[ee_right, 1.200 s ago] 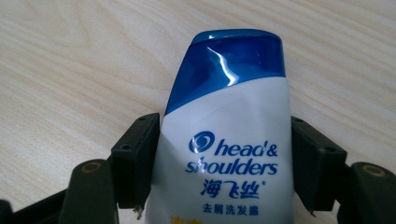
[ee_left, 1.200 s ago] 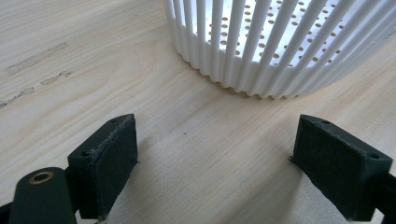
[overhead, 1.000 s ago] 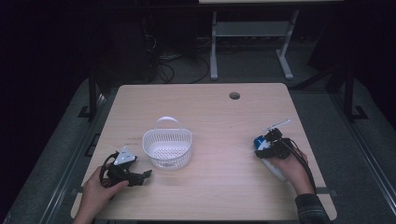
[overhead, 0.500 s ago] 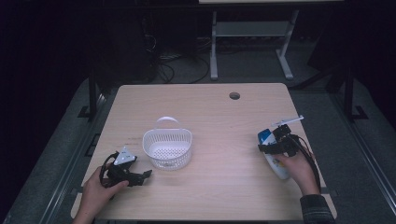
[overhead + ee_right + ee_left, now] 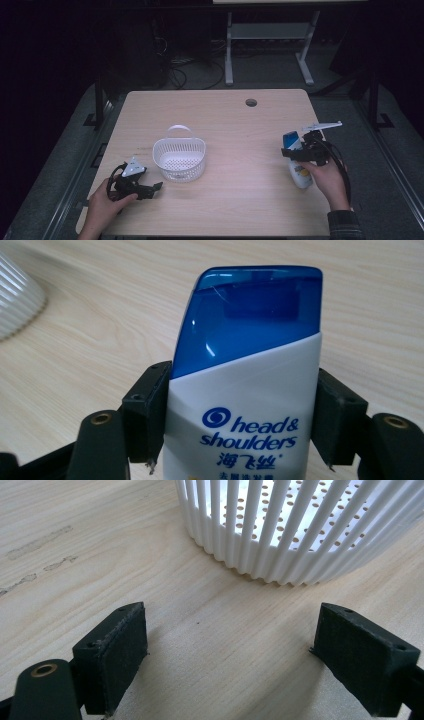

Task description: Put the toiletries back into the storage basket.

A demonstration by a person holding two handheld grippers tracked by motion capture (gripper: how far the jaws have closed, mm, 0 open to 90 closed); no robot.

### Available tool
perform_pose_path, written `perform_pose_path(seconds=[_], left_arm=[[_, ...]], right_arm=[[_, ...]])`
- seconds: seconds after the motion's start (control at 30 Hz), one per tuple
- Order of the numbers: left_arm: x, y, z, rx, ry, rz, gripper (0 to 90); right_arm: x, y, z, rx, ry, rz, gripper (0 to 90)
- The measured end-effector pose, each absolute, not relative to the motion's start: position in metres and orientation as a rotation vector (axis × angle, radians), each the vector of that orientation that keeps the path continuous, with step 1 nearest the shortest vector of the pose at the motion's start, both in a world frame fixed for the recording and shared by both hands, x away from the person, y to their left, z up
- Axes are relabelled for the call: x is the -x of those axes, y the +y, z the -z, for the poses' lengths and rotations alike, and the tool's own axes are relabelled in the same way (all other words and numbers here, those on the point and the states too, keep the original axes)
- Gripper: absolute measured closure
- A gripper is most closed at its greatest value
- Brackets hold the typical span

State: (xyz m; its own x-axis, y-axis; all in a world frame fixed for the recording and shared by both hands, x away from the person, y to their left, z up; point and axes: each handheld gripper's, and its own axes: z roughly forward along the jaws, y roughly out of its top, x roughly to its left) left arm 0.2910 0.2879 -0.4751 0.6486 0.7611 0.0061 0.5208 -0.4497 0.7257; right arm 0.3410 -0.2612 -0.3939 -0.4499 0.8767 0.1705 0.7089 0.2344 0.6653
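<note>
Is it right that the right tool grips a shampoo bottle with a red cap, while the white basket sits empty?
Not quite: the cap is blue, not red, as the right gripper view shows. The right tool does grip the shampoo bottle, and the white basket sits empty.

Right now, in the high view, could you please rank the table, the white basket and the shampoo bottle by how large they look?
1. table
2. white basket
3. shampoo bottle, partly hidden by the hand and jaws

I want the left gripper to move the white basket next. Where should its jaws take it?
Probably the arched handle on the basket's far rim, from above: a thin bar, while the bowl looks too wide for the open left gripper.
</note>
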Motion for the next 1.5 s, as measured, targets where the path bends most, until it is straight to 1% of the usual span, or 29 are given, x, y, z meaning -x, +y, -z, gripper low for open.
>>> perform_pose_path(seconds=[0.37, 0.8, 1.13, 1.5], left_arm=[[-0.291, 0.288, 0.475, -2.154, 0.991, -0.434, 13.1], [-0.291, 0.288, 0.475, -2.155, 0.991, -0.434, 13.0], [-0.291, 0.288, 0.475, -2.151, 0.993, -0.434, 13.1], [-0.291, 0.288, 0.475, -2.151, 0.993, -0.433, 13.0]], right_arm=[[-0.334, -0.274, 0.386, -1.470, 2.168, -1.216, 33.7], [-0.324, -0.280, 0.374, -1.336, 2.077, -1.429, 33.6], [-0.320, -0.271, 0.362, -1.274, 2.055, -1.484, 33.6], [-0.319, -0.253, 0.345, -1.193, 2.047, -1.521, 33.6]])
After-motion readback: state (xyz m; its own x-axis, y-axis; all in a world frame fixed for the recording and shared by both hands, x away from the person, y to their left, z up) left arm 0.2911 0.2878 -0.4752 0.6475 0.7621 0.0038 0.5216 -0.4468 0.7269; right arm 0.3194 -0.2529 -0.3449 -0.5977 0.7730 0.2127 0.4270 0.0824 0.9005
